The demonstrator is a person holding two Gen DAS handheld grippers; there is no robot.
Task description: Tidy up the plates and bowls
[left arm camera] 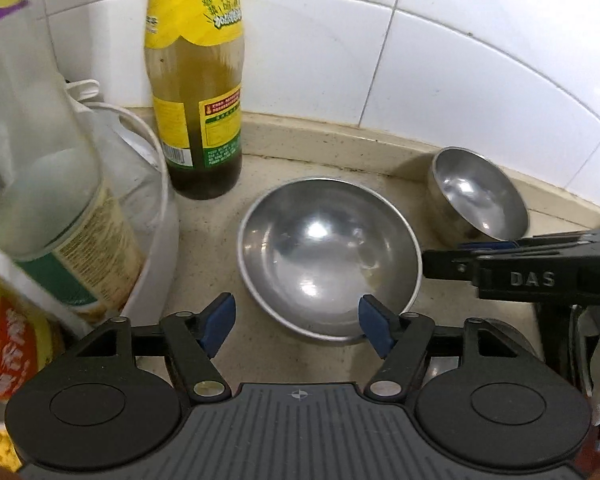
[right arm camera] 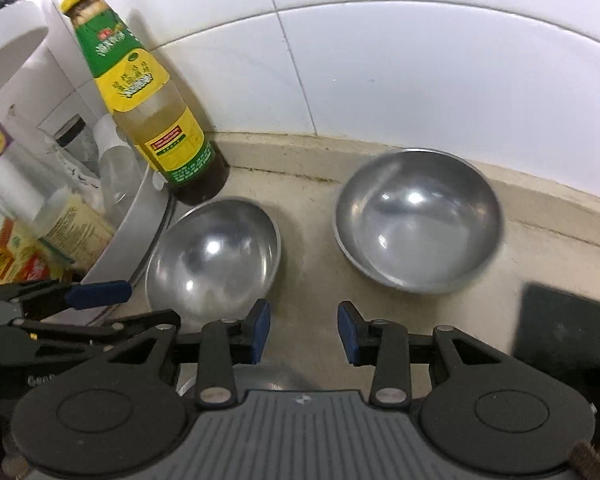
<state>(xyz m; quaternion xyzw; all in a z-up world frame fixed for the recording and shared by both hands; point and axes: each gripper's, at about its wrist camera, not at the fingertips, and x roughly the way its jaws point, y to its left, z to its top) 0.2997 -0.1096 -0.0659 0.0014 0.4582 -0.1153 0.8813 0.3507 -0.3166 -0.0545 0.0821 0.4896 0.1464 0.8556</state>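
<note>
Two round stainless-steel bowls, one [right arm camera: 214, 256] just right of the yellow-labelled glass sauce bottle [right arm camera: 156, 120] and the other [right arm camera: 418, 220] farther right, stand apart on the beige table [right arm camera: 308, 248]. The left gripper [left arm camera: 298, 326] fingers are spread, empty, at the nearer bowl's rim. The right gripper [right arm camera: 304, 332] fingers stand parted, gripping nothing.

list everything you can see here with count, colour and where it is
steel bowls: 2, silver, side by side on the counter, apart; left bowl by the bottle, right bowl nearer the wall
sauce bottle: 1, green and yellow label, yellow cap, upright in the corner
white tub: 1, white, left of the bowls, holding a clear bottle and packets
dark mat: 1, black, right edge of the counter
counter: 1, beige speckled
wall tiles: white, behind everything
left claw: 1, black with blue pads, open, nothing held, over the left bowl's near rim
right claw: 1, black with blue pads, open, nothing held, above the counter between the bowls
</note>
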